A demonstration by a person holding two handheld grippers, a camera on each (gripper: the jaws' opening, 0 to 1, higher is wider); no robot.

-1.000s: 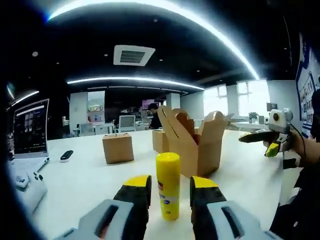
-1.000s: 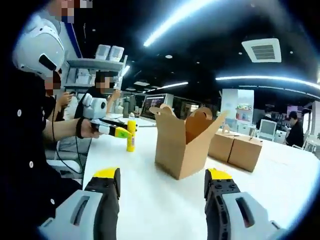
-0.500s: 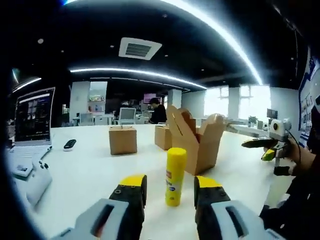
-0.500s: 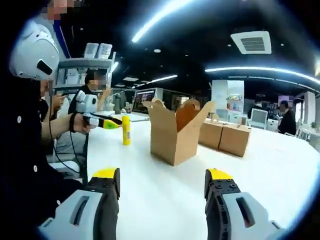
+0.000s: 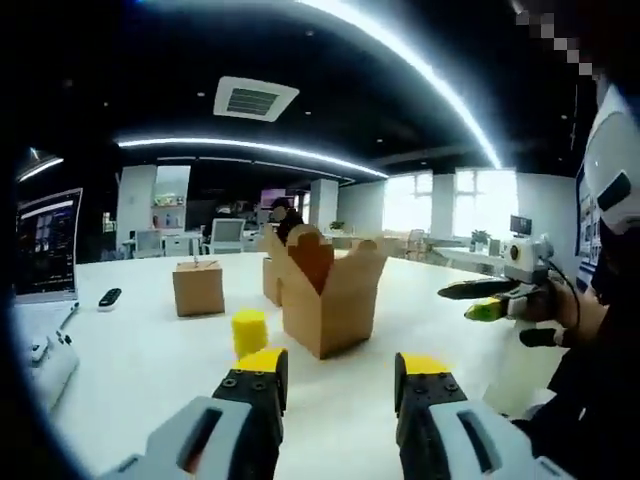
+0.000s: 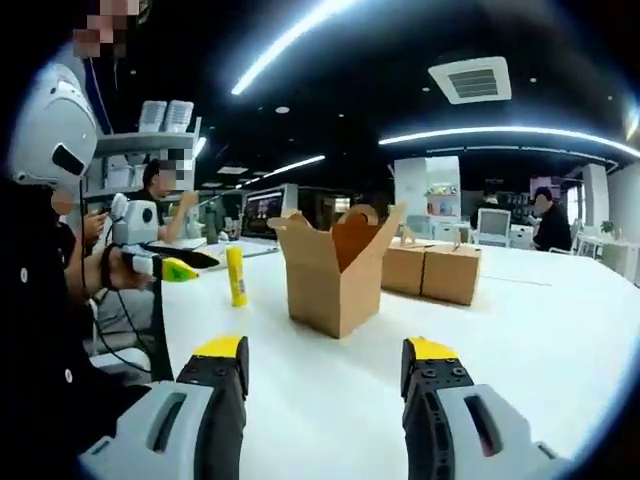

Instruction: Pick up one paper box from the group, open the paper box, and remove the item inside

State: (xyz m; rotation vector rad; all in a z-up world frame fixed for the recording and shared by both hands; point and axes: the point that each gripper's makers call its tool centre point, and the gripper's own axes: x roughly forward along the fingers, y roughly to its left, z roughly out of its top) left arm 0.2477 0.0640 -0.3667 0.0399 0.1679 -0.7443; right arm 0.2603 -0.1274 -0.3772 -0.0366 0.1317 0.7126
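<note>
— Where's the opened paper box?
— Upright on the white table, flaps up, yellow tube standing just beside it (two shut boxes behind).
— And the tools?
— Left tool and right tool both gape wide — nothing held.

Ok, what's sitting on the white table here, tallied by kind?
Open paper box: 1
Closed paper boxes: 2
Yellow tube: 1
Laptop: 1
Remote: 1
White controller: 1
Total: 7
</note>
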